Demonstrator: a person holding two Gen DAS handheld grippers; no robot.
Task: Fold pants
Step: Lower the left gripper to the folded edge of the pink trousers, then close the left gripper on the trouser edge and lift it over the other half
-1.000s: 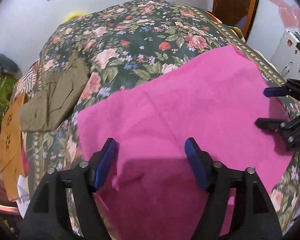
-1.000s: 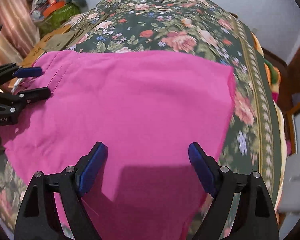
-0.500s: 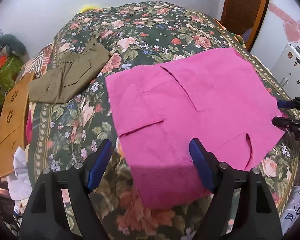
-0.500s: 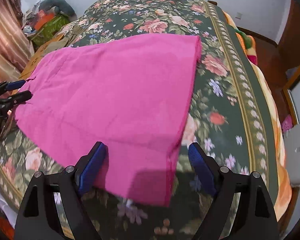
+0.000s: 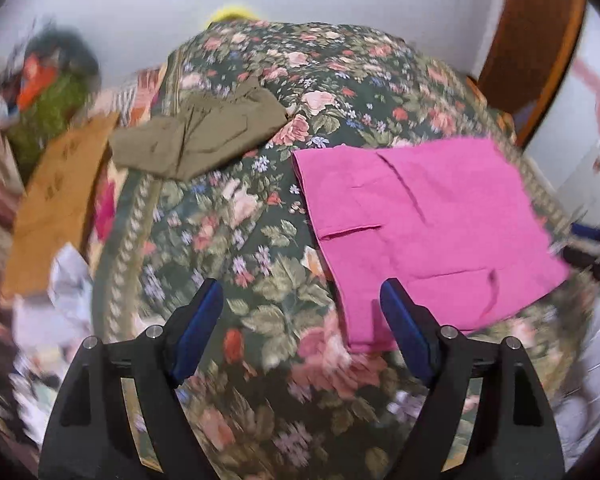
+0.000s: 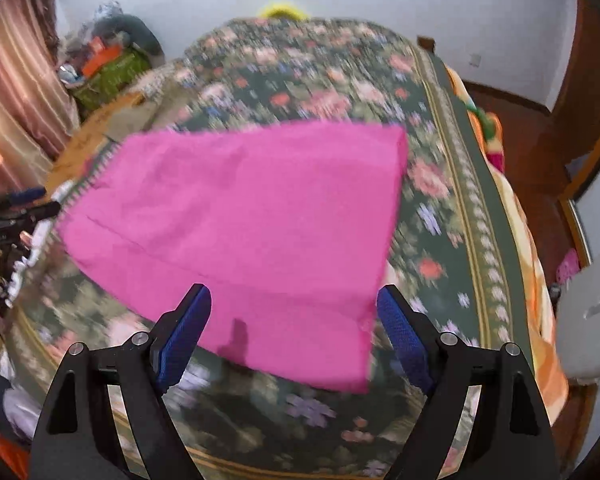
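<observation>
The folded pink pants (image 5: 424, 220) lie flat on the floral bedspread (image 5: 260, 248), right of centre in the left wrist view. They also show in the right wrist view (image 6: 252, 216), spread ahead of the fingers. My left gripper (image 5: 302, 332) is open and empty, above the bedspread to the left of the pants' near corner. My right gripper (image 6: 294, 332) is open and empty, above the pants' near edge. Each gripper shows small at the edge of the other's view: the right one (image 5: 588, 240), the left one (image 6: 16, 208).
Folded olive-green pants (image 5: 200, 136) lie on the bed's far left. A tan board (image 5: 56, 204) and cluttered bags (image 5: 56, 80) stand left of the bed. A wooden door (image 5: 532, 40) and a white appliance (image 6: 592, 320) are on the right.
Both grippers have pulled back and up from the pink pants, which now lie smaller in view. The left view has swung left, so the olive pants are nearer its centre.
</observation>
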